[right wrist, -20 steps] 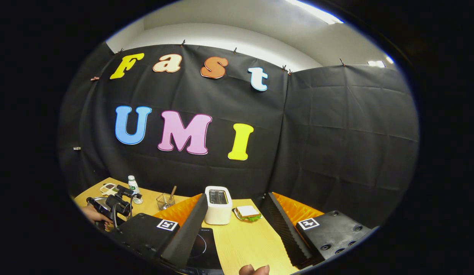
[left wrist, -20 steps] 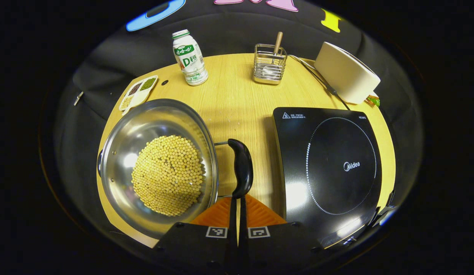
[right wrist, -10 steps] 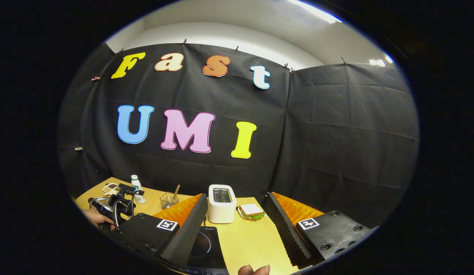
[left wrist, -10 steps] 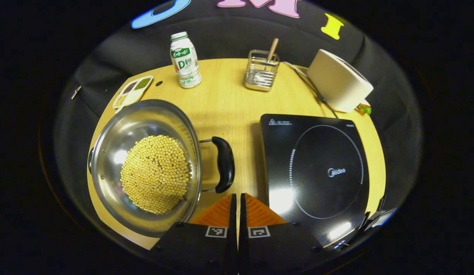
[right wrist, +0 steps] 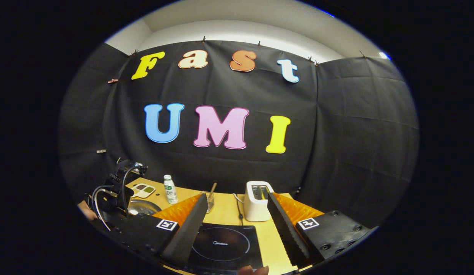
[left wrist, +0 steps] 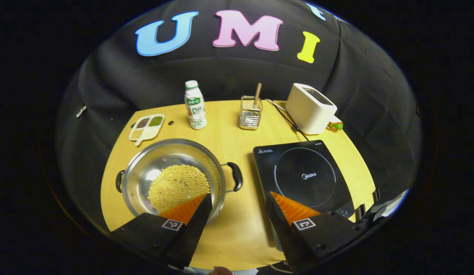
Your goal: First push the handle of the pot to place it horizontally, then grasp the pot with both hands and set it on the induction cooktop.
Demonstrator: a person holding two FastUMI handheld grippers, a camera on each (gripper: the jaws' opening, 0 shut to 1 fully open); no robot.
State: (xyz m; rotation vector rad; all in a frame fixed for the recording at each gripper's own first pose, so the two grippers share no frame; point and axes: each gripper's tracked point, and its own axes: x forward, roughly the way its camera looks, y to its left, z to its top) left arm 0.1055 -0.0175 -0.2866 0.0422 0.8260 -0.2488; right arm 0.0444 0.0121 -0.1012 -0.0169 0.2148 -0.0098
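A steel pot (left wrist: 143,173) full of yellow beans (left wrist: 177,185) sits on the left half of the wooden table (left wrist: 229,141). Its two black handles, the left one (left wrist: 119,181) and the right one (left wrist: 236,176), lie out sideways. The black induction cooktop (left wrist: 303,175) lies just right of the pot. My left gripper (left wrist: 238,198) is open and raised above the near table edge; one finger overlaps the pot's near rim and the other the cooktop's near corner. My right gripper (right wrist: 237,198) hangs open over the cooktop (right wrist: 221,244), with the pot (right wrist: 143,207) far left.
Along the back stand a drink bottle (left wrist: 194,105), a wire holder (left wrist: 250,114) with a wooden stick, and a white toaster (left wrist: 311,108) with a sandwich (left wrist: 335,125) beside it. A divided snack tray (left wrist: 147,127) lies behind the pot. A cable runs from the toaster.
My left gripper was shut at the pot's right handle; it has pulled back, risen and opened. That handle now lies flat. My right gripper's view has swung left over the cooktop.
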